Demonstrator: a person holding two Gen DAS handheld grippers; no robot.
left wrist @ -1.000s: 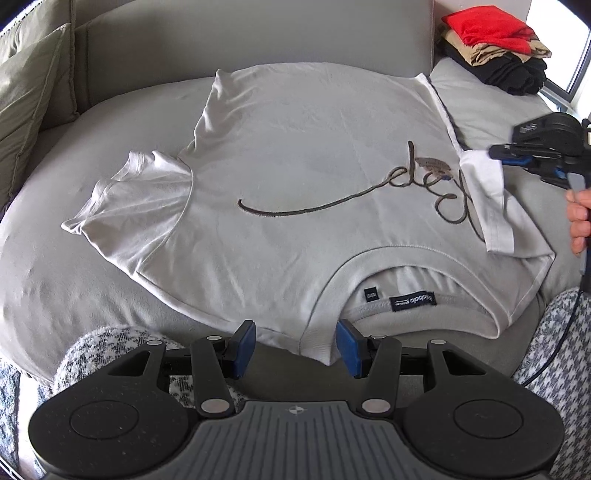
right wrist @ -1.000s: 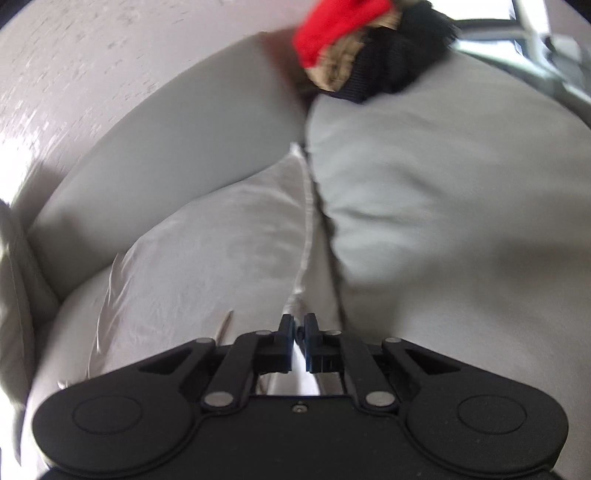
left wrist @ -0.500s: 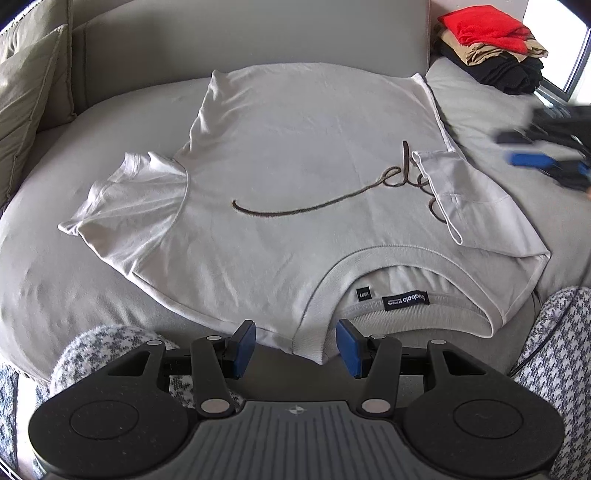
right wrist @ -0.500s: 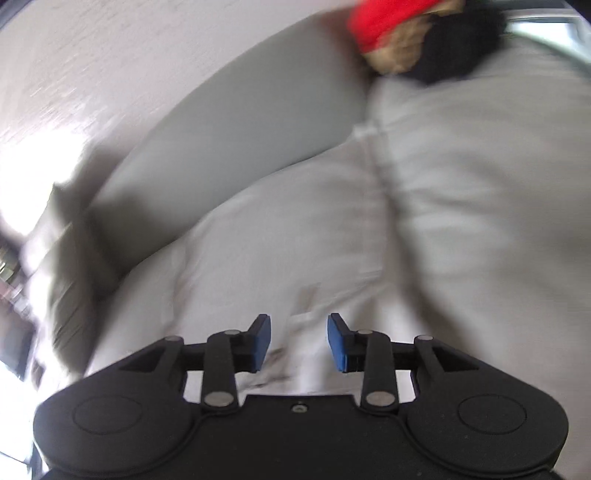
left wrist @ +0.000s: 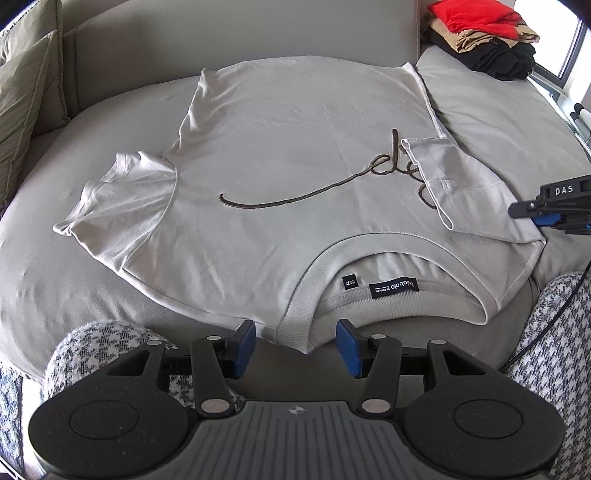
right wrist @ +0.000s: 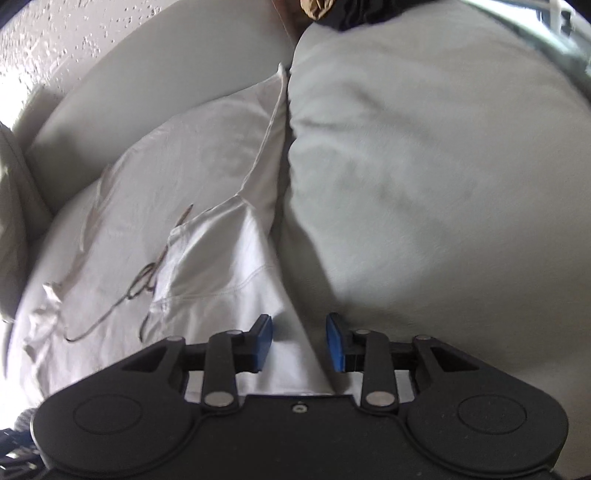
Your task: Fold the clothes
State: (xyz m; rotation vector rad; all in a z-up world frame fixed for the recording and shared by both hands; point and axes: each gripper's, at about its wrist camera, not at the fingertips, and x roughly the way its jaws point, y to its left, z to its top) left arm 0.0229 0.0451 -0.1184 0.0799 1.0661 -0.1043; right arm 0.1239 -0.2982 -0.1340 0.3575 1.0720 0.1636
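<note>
T-shirt [left wrist: 280,155]: pale grey, spread face up on the grey sofa seat [left wrist: 55,280], collar toward the left camera, hem toward the backrest.
Print: dark cursive script [left wrist: 317,188] runs across the chest; its right end is covered by the folded sleeve.
Right sleeve [left wrist: 465,184]: folded inward over the shirt front, lying flat, its cuff edge across the script.
Left sleeve [left wrist: 122,199]: still spread outward on the seat, a little wrinkled.
Collar [left wrist: 299,306]: ribbed neckline open, two dark labels [left wrist: 391,286] showing inside.
Left tool [left wrist: 295,343]: fingers wide apart, holding nothing, hovering just at the collar edge.
Right tool [right wrist: 297,341]: fingers apart, nothing between them, above the shirt's right shoulder edge where it meets the neighbouring seat cushion [right wrist: 424,166]; in the left view it shows beside the folded sleeve [left wrist: 546,216].
Folded clothes [left wrist: 484,33]: red, tan and black stack on the far right cushion, well apart from the shirt.
Cushion [left wrist: 26,85]: olive, at the far left of the sofa.
Houndstooth fabric [left wrist: 92,347]: black and white, at the near edge on both sides of the left tool.
</note>
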